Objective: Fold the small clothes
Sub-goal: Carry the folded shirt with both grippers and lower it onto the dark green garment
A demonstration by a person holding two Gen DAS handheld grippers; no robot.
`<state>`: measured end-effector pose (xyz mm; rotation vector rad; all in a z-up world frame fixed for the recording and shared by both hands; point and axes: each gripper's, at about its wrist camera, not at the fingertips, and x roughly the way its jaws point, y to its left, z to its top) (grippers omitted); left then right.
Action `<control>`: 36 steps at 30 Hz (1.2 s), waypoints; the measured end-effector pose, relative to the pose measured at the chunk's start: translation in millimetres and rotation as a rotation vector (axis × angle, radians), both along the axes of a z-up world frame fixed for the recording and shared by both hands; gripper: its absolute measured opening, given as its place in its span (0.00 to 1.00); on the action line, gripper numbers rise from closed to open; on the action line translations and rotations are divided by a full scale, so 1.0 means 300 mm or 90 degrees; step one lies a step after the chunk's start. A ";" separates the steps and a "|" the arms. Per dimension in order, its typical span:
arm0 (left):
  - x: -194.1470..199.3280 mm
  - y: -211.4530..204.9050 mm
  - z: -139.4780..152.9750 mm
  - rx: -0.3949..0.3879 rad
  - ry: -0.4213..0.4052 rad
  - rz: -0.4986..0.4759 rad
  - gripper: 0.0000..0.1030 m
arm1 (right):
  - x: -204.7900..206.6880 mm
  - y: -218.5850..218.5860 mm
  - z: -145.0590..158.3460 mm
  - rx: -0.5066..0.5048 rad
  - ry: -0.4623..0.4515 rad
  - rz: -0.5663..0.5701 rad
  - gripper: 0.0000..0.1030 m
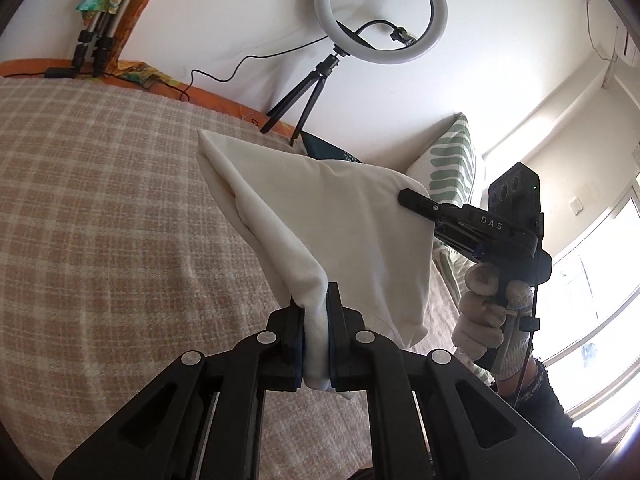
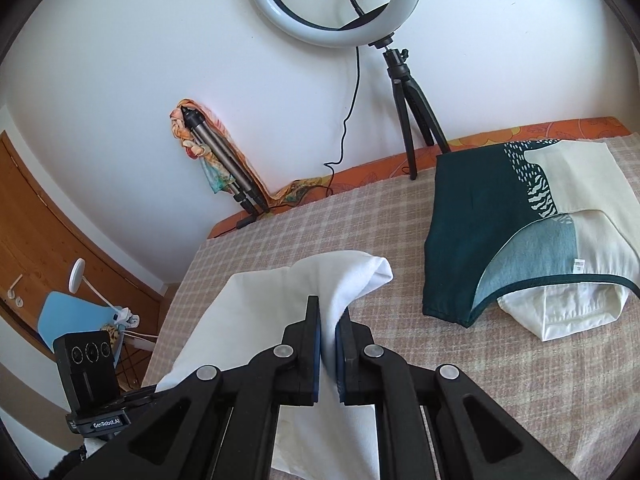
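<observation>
The left gripper (image 1: 316,320) has its jaws drawn narrow, pinching a bunched fold of the white cloth (image 1: 320,216) between the blue-lined pads, with fabric filling the whole gap. From that pinch the cloth rises and spreads as a slack sheet held up off the checked bedspread (image 1: 100,200), its far corner drooping toward the bed. The right gripper (image 1: 416,200), carried in a gloved hand (image 1: 484,308), meets the cloth at its upper right edge; seen from its own camera, the right gripper (image 2: 328,332) likewise has narrow jaws closed on a fold of the white cloth (image 2: 248,312), which passes through the gap and hangs below. A teal and cream garment (image 2: 520,220) lies flat on the bedspread (image 2: 320,216) to the right, well apart from the cloth. A ring light (image 2: 332,4) on a small tripod stands at the bed's far edge against the wall.
</observation>
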<state>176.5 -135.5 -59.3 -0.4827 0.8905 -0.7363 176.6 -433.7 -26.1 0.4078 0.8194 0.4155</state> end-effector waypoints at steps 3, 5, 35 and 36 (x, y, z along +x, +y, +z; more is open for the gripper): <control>0.039 -0.082 0.014 0.004 -0.011 -0.020 0.07 | 0.013 -0.076 0.027 -0.016 -0.007 -0.017 0.03; 0.066 -0.135 0.024 0.005 -0.017 -0.030 0.07 | 0.026 -0.125 0.044 -0.028 -0.012 -0.028 0.03; 0.485 -0.693 -0.039 0.085 -0.089 -0.077 0.07 | 0.452 -0.691 0.025 -0.123 -0.045 -0.151 0.03; 0.483 -0.694 -0.046 0.089 -0.087 -0.078 0.07 | 0.462 -0.700 0.012 -0.126 -0.040 -0.154 0.03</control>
